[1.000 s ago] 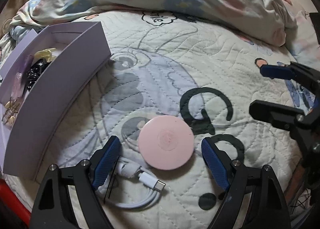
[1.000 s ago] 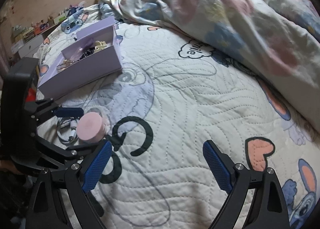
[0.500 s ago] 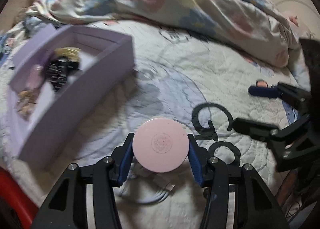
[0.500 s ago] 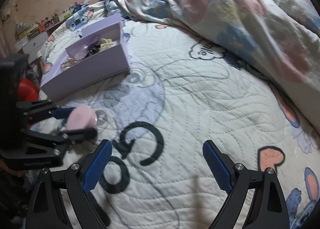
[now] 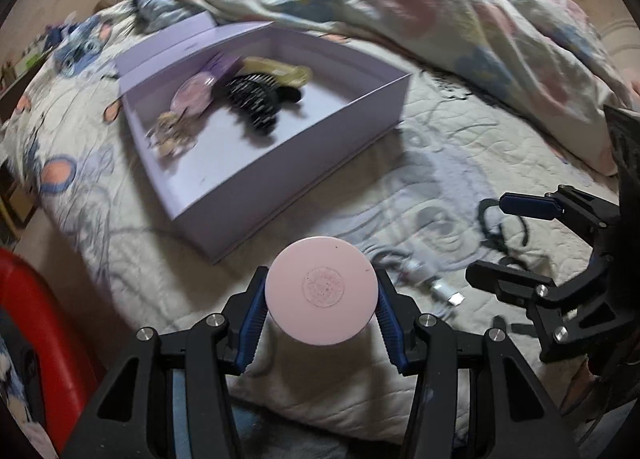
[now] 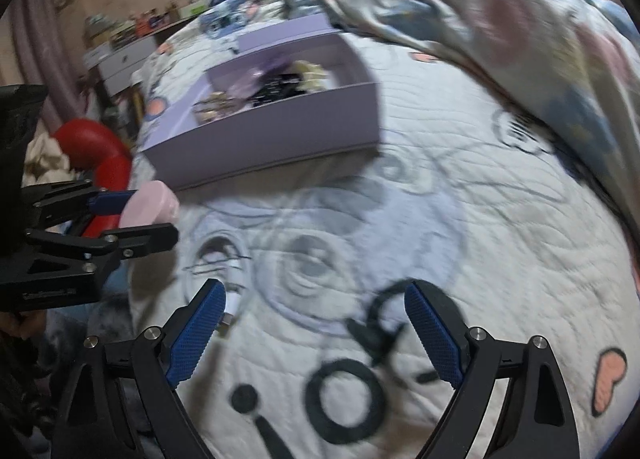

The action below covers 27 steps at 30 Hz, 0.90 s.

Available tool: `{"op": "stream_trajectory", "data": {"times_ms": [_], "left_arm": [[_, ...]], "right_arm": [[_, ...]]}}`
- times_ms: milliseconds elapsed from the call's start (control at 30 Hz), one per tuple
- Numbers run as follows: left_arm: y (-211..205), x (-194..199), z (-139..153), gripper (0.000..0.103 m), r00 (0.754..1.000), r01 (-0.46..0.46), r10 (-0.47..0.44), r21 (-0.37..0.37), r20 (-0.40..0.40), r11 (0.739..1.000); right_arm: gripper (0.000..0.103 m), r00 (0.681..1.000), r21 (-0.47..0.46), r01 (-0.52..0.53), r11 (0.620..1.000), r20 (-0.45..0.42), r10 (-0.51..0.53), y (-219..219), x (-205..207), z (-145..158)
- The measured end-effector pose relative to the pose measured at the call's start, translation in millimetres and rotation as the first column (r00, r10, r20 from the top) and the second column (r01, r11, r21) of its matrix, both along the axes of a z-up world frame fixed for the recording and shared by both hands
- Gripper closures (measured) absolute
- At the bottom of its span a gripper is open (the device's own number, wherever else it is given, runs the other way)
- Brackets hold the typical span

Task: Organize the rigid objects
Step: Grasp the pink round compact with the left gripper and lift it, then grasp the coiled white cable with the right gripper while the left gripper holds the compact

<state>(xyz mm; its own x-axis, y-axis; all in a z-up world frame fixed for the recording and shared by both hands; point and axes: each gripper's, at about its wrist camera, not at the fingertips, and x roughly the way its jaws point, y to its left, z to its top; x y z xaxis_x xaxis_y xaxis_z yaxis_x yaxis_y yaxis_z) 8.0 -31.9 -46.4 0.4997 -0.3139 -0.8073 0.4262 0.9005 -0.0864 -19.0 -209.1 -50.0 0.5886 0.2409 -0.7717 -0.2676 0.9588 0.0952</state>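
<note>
Bed's half sorted: lavender box [image 5: 276,163] holds some bits, left hand-held gripper [image 5: 320,309] clamps pink disc [image 5: 321,296], right hand-held gripper [image 6: 316,333] wide, white cable [image 5: 436,287] left.

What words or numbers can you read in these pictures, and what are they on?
None can be read.
Bedspread: big black print, too blurred and cut off to read.
Pink round case in the left gripper: a round embossed mark, too faint to read.
</note>
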Motion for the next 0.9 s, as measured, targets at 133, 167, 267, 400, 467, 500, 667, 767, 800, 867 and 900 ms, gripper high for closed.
{"op": "stream_trajectory", "data": {"times_ms": [133, 167, 267, 400, 467, 500, 667, 767, 800, 867, 900], "left_arm": [[11, 4, -11, 0.053, 0.999, -0.032, 0.032, 0.013, -0.018, 0.999], [11, 6, -14, 0.053, 0.999, -0.041, 0.041, 0.027, -0.019, 0.999], [15, 9, -22, 0.053, 0.998, -0.05, 0.052, 0.028, -0.041, 0.998], [16, 12, -29, 0.053, 0.998, -0.055, 0.055, 0.009, -0.042, 0.998], [14, 11, -31, 0.053, 0.998, -0.061, 0.061, 0.006, -0.03, 0.998], [14, 10, -32, 0.053, 0.998, -0.064, 0.064, 0.003, -0.026, 0.998], [17, 7, -34, 0.053, 0.997, -0.076, 0.075, -0.024, -0.016, 0.997], [17, 7, -33, 0.053, 0.997, -0.077, 0.077, -0.019, -0.014, 0.997], [16, 7, -33, 0.053, 0.997, -0.077, 0.077, -0.015, -0.012, 0.997], [15, 7, -32, 0.053, 0.997, -0.077, 0.077, -0.01, -0.008, 0.997], [14, 6, -32, 0.053, 0.997, -0.075, 0.075, -0.005, -0.006, 0.997]], "right_arm": [[0.011, 0.998, -0.008, -0.068, 0.998, -0.012, 0.068, 22, 5, -6], [0.011, 0.996, -0.013, -0.088, 0.996, -0.013, 0.088, 28, 7, -8], [0.012, 0.992, -0.034, -0.125, 0.992, -0.012, 0.125, 41, 8, -14], [0.014, 0.988, -0.047, -0.155, 0.987, -0.016, 0.154, 53, 10, -20], [0.016, 0.987, -0.071, -0.161, 0.984, -0.024, 0.159, 59, 14, -26], [0.016, 0.987, -0.075, -0.16, 0.984, -0.026, 0.159, 60, 15, -28], [0.021, 0.988, -0.054, -0.152, 0.987, -0.038, 0.15, 58, 20, -31], [0.033, 0.99, -0.05, -0.138, 0.989, -0.046, 0.135, 56, 22, -32], [0.04, 0.99, -0.048, -0.134, 0.99, -0.047, 0.132, 56, 23, -32], [0.052, 0.992, -0.055, -0.119, 0.991, -0.043, 0.116, 55, 25, -32], [0.052, 0.992, -0.053, -0.118, 0.992, -0.044, 0.116, 54, 25, -32]]}}
